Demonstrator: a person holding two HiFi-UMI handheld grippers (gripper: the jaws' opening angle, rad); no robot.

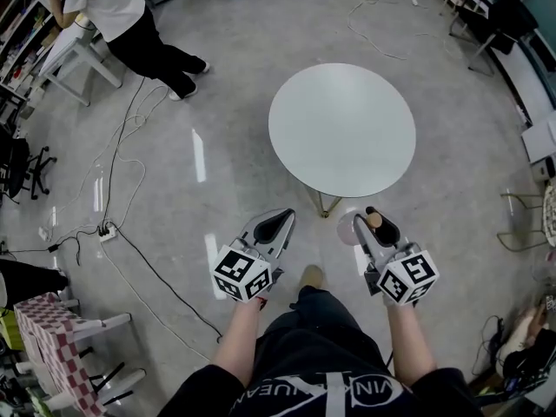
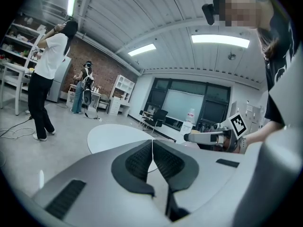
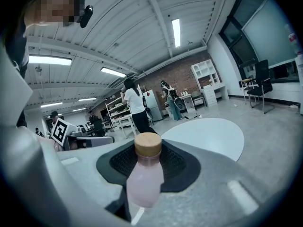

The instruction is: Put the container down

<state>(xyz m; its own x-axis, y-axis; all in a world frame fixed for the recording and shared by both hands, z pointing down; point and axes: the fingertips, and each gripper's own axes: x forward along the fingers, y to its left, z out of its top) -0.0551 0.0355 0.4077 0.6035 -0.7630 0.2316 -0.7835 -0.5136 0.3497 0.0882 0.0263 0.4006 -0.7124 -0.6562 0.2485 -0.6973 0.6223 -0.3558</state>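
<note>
One pink bottle (image 3: 144, 178) with a seemingly wooden cap (image 3: 147, 144) sits clamped in the right gripper (image 1: 375, 220), just short of the round white table (image 1: 341, 129), probably its destination, while the left gripper (image 1: 276, 222) hangs alongside, jaws together and empty.

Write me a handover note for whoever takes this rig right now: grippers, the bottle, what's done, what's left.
Left gripper: jaws together, nothing in them.
Right gripper: shut on the pink bottle with the wooden cap.
Both hang over the floor, just short of the near edge of the round white table.
Done: bottle is in hand.
Left: carry it over the table, set it down, open the gripper.
</note>
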